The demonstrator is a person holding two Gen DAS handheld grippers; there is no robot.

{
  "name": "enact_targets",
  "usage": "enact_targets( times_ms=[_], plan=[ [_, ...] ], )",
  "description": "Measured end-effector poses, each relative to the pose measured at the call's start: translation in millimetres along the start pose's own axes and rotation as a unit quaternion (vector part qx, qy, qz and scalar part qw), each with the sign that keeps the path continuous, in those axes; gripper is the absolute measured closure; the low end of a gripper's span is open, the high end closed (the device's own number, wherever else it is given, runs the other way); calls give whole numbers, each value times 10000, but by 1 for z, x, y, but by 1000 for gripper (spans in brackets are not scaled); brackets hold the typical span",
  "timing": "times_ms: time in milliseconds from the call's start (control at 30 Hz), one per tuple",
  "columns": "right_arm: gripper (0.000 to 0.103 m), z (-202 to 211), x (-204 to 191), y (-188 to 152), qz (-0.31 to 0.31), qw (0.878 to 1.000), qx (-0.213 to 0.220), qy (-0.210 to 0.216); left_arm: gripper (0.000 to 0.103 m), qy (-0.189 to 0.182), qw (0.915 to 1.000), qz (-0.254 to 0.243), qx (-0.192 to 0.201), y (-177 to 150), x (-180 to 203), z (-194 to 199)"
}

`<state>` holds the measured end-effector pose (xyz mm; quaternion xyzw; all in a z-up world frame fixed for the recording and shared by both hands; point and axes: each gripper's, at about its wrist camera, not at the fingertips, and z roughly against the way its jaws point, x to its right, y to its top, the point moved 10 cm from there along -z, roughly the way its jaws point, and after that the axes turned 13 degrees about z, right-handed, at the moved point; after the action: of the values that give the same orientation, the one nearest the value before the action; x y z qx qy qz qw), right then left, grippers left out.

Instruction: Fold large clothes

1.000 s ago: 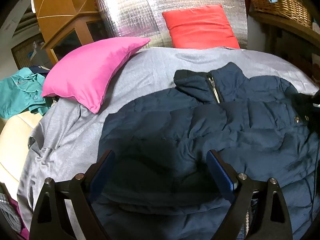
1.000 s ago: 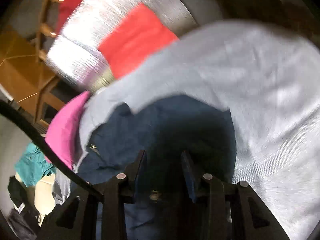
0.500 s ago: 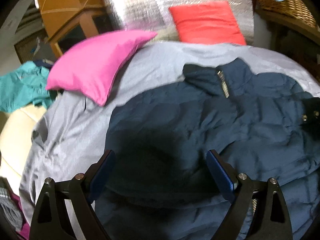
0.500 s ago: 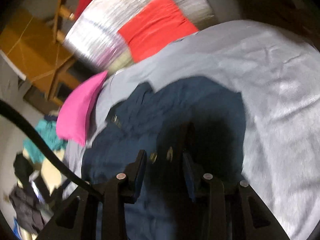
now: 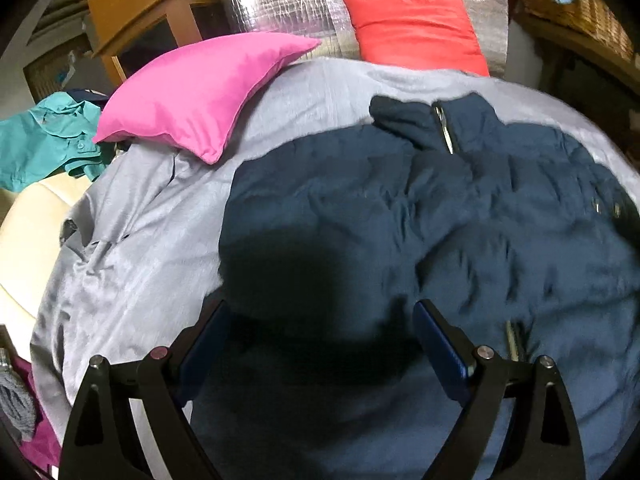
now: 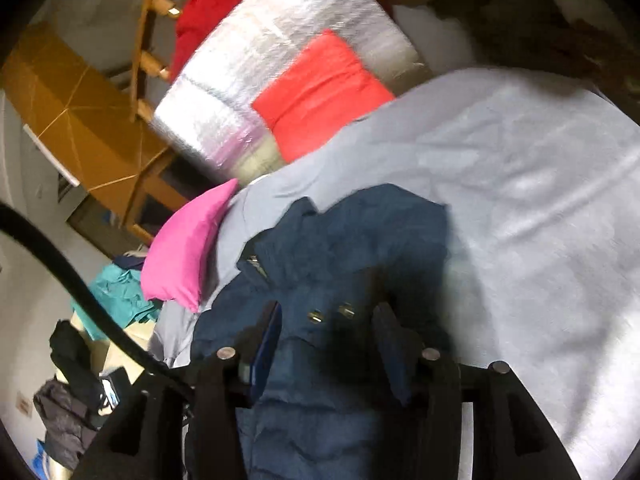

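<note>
A: Two tongs in view, one per wrist camera. Left tongs (image 5: 322,344) first?

B: Jaws spread wide, nothing between the pads, hanging over the near left part of the navy blue quilted puffer jacket (image 5: 440,232). Dark shadow on the fabric right below them.

A: Right tongs (image 6: 326,344)?

B: Jaws opening, about half apart. Jacket cloth with two metal snap buttons (image 6: 330,314) sits in the gap; pads do not look pressed onto it. Frame is blurred, so contact is hard to call.

A: Jacket position?

B: Spread on the pale grey bedspread (image 5: 140,240) of the bed, collar at the far end, silver zipper (image 5: 444,128) running down from the collar. In the left view it fills the centre and right; bare bedspread lies to its left. In the right view, bare bedspread lies to its right.

A: Background?

B: Bright pink square pillow (image 5: 200,92) far left on the bedspread, near the jacket but apart from it. Red square cushion (image 5: 416,32) at the far end, leaning on a silver foil-covered panel (image 5: 288,4). Teal shirt (image 5: 44,148) off the left edge of the bed. Wicker basket (image 5: 576,8) far right. Black cable (image 6: 80,292) crosses the left of the right wrist view.
</note>
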<state>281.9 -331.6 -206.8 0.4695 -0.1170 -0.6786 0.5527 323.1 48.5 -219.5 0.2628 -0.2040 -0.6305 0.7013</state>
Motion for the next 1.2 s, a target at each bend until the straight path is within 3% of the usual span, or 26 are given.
enact_targets(
  times_ms=[133,300,400,500,567,600,700,800,833,967,1067,1200],
  plan=[
    [51,6,24,-14,-502,9986,-132,42,11,113,9998,-12,-157,-14,-9,-4],
    [51,-24,8,-32,-184,9978,-624,138,11,-3,9985,489,-238,-9,-23,-8],
    [52,-40,6,-34,67,9968,-773,-169,11,-131,9973,683,-250,-2,-23,-11],
    [60,-67,9,-48,181,9925,-1157,-338,11,-107,9980,585,-204,3,-16,-14],
    [77,-74,5,-48,594,9890,-1220,-583,11,-72,9986,480,-188,6,-11,-17],
    [88,-74,3,-46,776,9872,-1198,-713,11,-52,9988,445,-179,7,-10,-18],
    [95,-62,-4,-24,914,9903,-723,-755,11,-54,9989,451,-147,12,-7,-19],
    [95,-52,-2,3,897,9922,-165,-844,11,-166,9982,554,-140,17,-5,-20],
    [95,-57,3,5,801,9929,-156,-865,11,-183,9981,574,-157,17,-5,-22],
    [95,-101,36,-18,311,9913,-917,-889,11,-83,9980,456,-431,10,-2,-38],
    [90,-93,39,-15,-22,9927,-945,-747,11,-47,9980,451,-443,10,-7,-39],
    [62,-52,30,-3,-77,9971,-537,-531,11,-80,9983,559,-175,15,-19,-21]
  ],
)
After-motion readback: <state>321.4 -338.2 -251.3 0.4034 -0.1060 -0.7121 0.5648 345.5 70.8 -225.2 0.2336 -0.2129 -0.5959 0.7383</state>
